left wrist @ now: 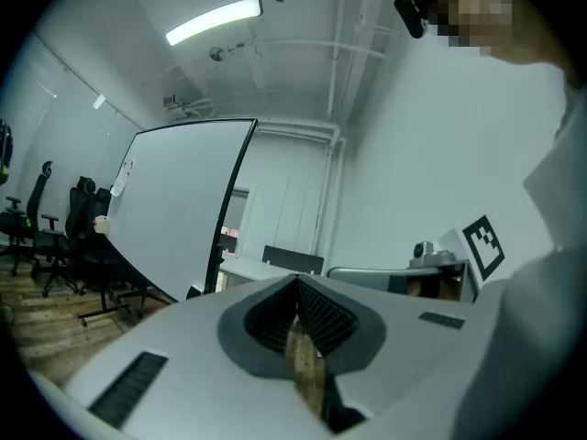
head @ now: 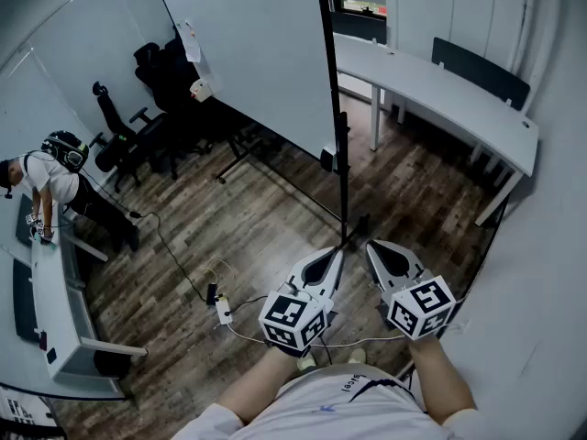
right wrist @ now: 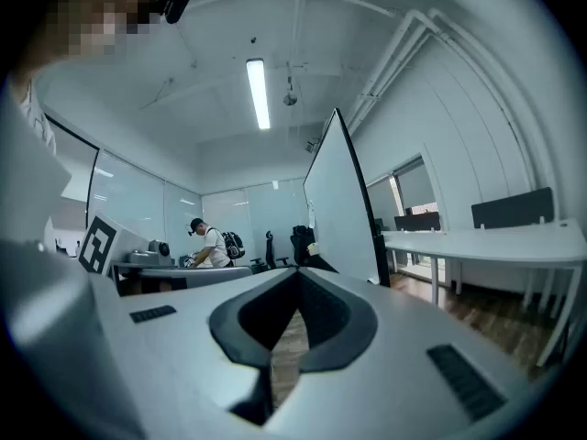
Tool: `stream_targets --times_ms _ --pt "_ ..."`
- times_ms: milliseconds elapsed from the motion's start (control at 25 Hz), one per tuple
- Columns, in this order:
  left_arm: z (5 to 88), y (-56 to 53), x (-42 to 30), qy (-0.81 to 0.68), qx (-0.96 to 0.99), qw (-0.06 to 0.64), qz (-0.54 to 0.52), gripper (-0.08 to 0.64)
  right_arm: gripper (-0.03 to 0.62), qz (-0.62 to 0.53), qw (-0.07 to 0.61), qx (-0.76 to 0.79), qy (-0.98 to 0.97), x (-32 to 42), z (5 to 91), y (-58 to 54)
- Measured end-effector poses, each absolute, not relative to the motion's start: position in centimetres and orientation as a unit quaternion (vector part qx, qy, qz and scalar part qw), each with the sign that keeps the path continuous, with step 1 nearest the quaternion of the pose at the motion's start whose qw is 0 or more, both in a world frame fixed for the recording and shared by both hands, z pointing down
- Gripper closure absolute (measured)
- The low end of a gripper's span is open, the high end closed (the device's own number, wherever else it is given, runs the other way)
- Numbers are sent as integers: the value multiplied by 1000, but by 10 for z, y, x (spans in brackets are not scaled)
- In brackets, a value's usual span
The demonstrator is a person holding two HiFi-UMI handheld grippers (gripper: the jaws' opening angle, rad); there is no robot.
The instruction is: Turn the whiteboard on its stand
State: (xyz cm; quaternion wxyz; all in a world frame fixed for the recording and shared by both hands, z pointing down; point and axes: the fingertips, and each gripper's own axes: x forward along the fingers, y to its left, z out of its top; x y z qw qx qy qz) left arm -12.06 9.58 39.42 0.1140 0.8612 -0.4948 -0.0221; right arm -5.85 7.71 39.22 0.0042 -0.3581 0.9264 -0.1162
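White, black-framed whiteboard (head: 257, 53) looks stiff, probably best swung by its near edge; left claw (head: 337, 251) and right claw (head: 371, 245) closed, empty

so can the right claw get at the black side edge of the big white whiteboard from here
Probably, with a step forward: only wood-plank floor lies between the right claw and the black side edge of the large white whiteboard. The claw is shut and empty, so it must open first.

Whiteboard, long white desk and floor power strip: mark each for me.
Whiteboard (head: 257, 53): head view, white face.
Long white desk (head: 431, 90): head view, bare top.
Power strip (head: 223, 313): head view, white body.
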Motion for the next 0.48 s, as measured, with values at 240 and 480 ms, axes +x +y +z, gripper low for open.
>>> stream_targets --times_ms 240,480 --pt "398 97 -108 -495 861 115 -24 548 579 -114 2 -358 927 -48 395 78" --pt "403 98 -100 -498 859 119 -23 548 578 -122 19 -346 930 -38 391 80"
